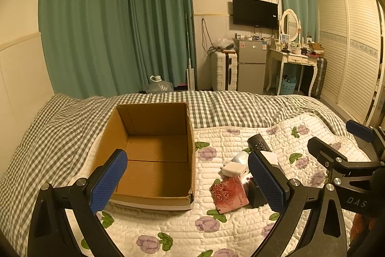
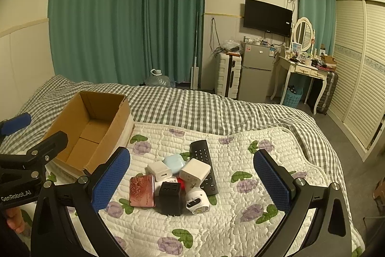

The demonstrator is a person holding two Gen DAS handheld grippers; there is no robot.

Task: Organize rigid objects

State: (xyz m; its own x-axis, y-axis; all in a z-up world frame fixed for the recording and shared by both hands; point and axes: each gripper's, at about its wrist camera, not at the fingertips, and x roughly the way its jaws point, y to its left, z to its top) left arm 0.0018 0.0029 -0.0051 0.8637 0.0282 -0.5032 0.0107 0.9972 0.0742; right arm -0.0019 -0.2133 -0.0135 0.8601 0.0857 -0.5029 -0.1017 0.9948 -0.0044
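Through the left wrist view, the left gripper (image 1: 187,181) is hovering wide open and holding nothing, its blue fingers straddling the empty cardboard box (image 1: 154,153) sitting on the quilt (image 1: 216,228); the right finger is hiding part of the small pile (image 1: 237,175), and the right gripper is showing only partly at the edge. Through the right wrist view, the right gripper (image 2: 192,178) is likewise gaping empty above the pile: a black remote (image 2: 204,166), white chargers (image 2: 195,171), a black adapter (image 2: 169,198) and a pink case (image 2: 142,190) are lying clustered right of the box. The checked bedspread (image 2: 192,107), green curtains (image 2: 125,13) and a fridge (image 2: 256,71) are filling the room behind.
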